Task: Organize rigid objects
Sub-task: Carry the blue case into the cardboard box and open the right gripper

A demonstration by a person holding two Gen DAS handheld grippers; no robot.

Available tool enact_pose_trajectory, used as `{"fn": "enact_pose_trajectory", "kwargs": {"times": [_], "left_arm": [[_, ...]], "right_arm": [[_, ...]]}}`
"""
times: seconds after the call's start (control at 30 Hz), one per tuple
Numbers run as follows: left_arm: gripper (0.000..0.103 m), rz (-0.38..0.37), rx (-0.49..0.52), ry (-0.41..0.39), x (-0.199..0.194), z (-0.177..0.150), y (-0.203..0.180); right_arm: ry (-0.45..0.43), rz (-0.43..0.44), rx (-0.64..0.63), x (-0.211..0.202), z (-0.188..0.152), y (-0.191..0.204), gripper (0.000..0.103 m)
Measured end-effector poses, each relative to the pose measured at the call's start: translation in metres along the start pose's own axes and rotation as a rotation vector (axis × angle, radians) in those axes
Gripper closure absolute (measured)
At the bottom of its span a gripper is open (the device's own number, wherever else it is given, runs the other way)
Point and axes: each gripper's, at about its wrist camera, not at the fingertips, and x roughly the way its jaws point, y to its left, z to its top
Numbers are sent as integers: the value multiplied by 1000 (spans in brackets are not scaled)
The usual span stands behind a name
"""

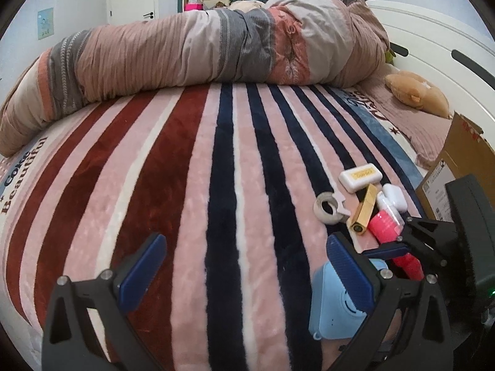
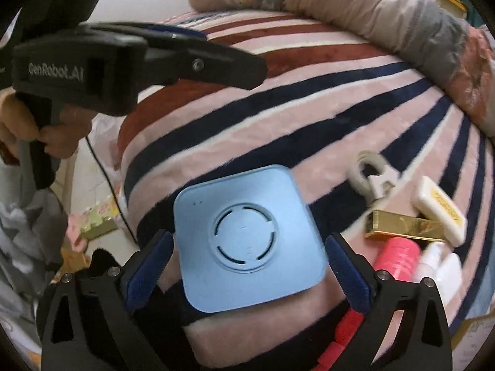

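Right gripper (image 2: 247, 266) fingers apart, straddling smooth light-blue rounded-square plastic box (image 2: 247, 238) lying flat near plush striped blanket (image 1: 191, 185) edge, not clamped. Left gripper (image 1: 247, 266) spread wide, holding nothing. Beside the box: gold bar (image 2: 405, 227), tape roll (image 1: 328, 210), pink cylinder (image 1: 385, 227).

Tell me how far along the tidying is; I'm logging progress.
Done: nothing visibly sorted; the tape, gold bar, white case and pink bottle lie clustered on the blanket. In hand: open right tongs straddle the blue box. Left tongs empty. Everything remains.
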Motion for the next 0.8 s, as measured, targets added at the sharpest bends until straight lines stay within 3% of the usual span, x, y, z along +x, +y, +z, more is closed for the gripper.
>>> {"fn": "enact_pose_trajectory", "kwargs": {"times": [0.03,0.07,0.3,0.43,0.57,0.63,0.73,0.8], "left_arm": [[0,-5,2,5,1,-1,0],[0,-12,4,11,2,-2,-1],[1,-84,21,9,-4,1,-9],[0,-197,40,-11,-18,11,-20],[1,-346,84,-61,-46,31,-41],[4,-396,132,-93,-62,43,-57],[22,-515,182,-101,-81,62,-86],[34,-554,218,-104,-90,72,-109]], "right_arm": [[-1,0,-6,3,0,0,6],[-7,-11,-11,5,1,1,16],[-112,-137,0,-13,5,3,18],[-252,-191,38,-51,11,2,18],[-391,-309,34,-95,15,12,18],[-458,-343,43,-118,15,15,18],[-535,-444,28,-145,10,25,18],[-569,-495,34,-161,4,26,18]]}}
